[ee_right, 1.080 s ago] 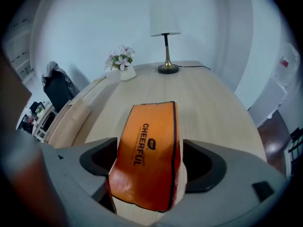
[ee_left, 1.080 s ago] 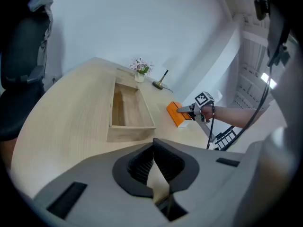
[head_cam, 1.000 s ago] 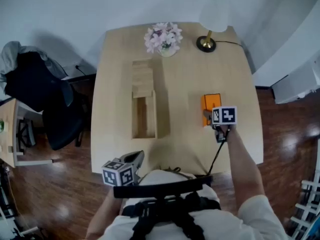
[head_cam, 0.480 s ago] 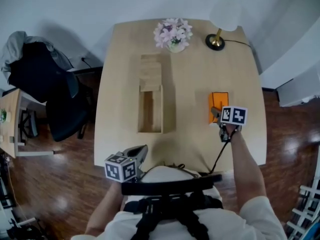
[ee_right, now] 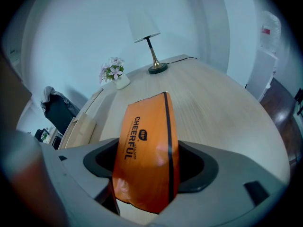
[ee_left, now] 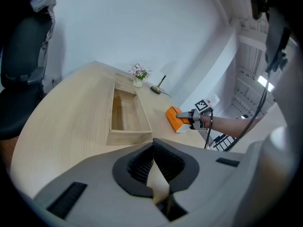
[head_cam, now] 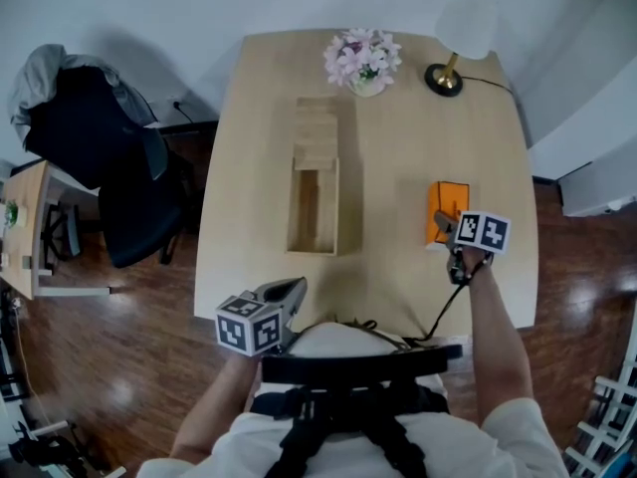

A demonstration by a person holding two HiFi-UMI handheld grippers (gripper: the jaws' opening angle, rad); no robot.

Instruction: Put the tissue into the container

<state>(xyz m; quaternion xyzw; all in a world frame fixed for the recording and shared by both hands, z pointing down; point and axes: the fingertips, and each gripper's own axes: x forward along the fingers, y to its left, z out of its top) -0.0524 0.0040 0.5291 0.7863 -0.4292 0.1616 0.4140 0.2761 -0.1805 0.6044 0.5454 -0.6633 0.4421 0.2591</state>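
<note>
An orange tissue pack [head_cam: 448, 202] lies on the right side of the light wooden table [head_cam: 398, 147]. My right gripper [head_cam: 445, 229] reaches it from the near side. In the right gripper view the pack [ee_right: 147, 141] fills the gap of that gripper [ee_right: 144, 167], whose jaws are closing with both pads against its sides. The open wooden container [head_cam: 295, 207] stands left of centre, its inside [ee_left: 124, 115] bare. Off the table's near edge my left gripper [head_cam: 289, 292] is shut on nothing, its pads meeting [ee_left: 154, 167].
A vase of pink flowers [head_cam: 363, 60] and a white lamp with a brass foot [head_cam: 445, 78] stand at the table's far edge. Wooden slats [head_cam: 317, 132] lie at the container's far end. A black office chair [head_cam: 109, 157] is to the left. A dark cable [head_cam: 438, 317] hangs from my right gripper.
My right gripper's jaws have narrowed around the orange pack. The head camera has shifted, so the table sits further right in view. The left gripper has kept its place.
</note>
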